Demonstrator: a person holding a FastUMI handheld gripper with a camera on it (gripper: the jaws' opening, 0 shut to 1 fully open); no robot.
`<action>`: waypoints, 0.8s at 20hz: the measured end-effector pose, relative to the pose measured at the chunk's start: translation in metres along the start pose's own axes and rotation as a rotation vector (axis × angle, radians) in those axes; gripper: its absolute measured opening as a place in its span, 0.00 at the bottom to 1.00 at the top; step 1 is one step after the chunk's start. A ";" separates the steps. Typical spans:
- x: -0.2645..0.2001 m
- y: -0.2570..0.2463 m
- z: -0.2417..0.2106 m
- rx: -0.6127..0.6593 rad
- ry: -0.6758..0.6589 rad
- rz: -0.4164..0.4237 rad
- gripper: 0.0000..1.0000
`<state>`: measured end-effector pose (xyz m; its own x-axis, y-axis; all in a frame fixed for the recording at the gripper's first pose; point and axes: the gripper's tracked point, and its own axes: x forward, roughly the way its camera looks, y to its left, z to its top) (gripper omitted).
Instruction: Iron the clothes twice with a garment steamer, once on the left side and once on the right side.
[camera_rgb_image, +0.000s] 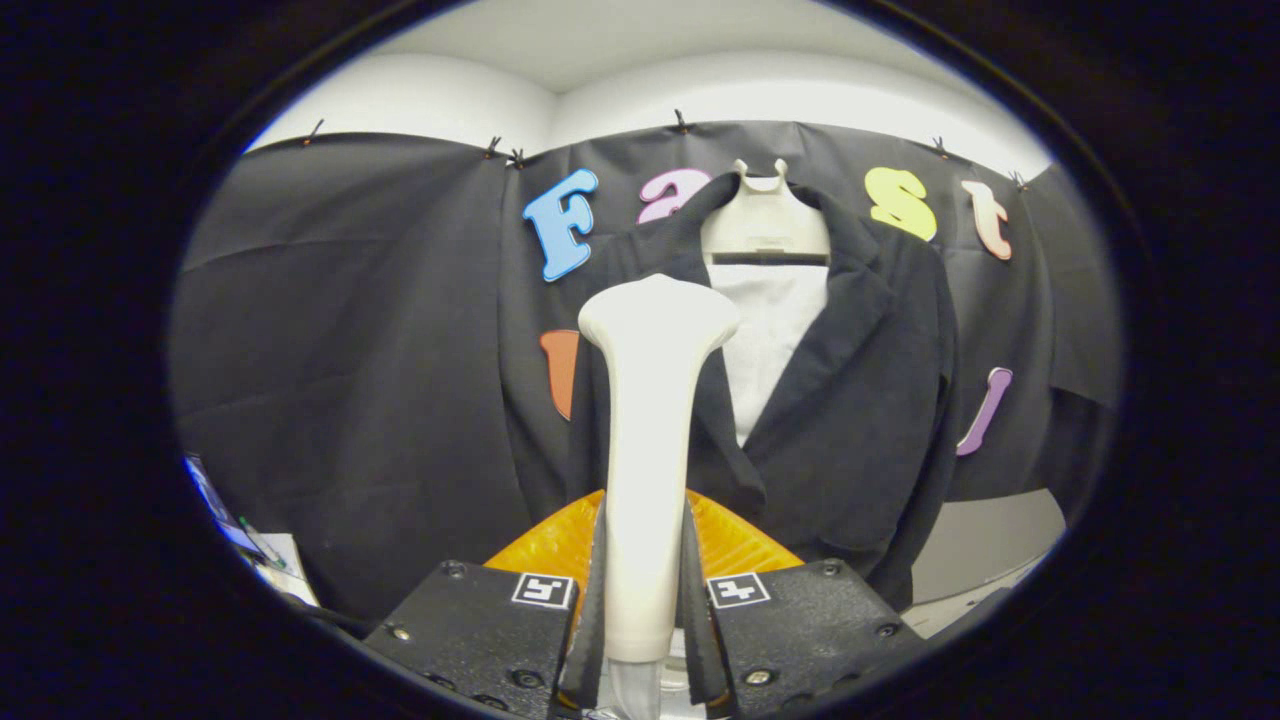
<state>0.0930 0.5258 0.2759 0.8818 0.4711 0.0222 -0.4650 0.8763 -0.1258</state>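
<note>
Clamped between my gripper's (645, 600) two fingers is the steamer (650, 440), both pads pressing its white handle from either side. It stands upright, its wide head level with the jacket's (860, 400) lapel. I see the black jacket just beyond the steamer, hanging on a white hanger (764, 222) against the booth's black cloth, with a white panel (770, 345) showing between its lapels. Something orange and ribbed (735, 540) sits just ahead of my fingers, behind the handle.
</note>
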 end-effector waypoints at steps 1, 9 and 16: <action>0.006 0.002 0.005 -0.010 -0.008 0.000 0.35; 0.040 0.006 -0.014 -0.047 0.031 0.010 0.35; 0.046 -0.011 -0.058 -0.051 0.116 0.014 0.36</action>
<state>0.1435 0.5317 0.2211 0.8796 0.4662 -0.0949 -0.4758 0.8619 -0.1755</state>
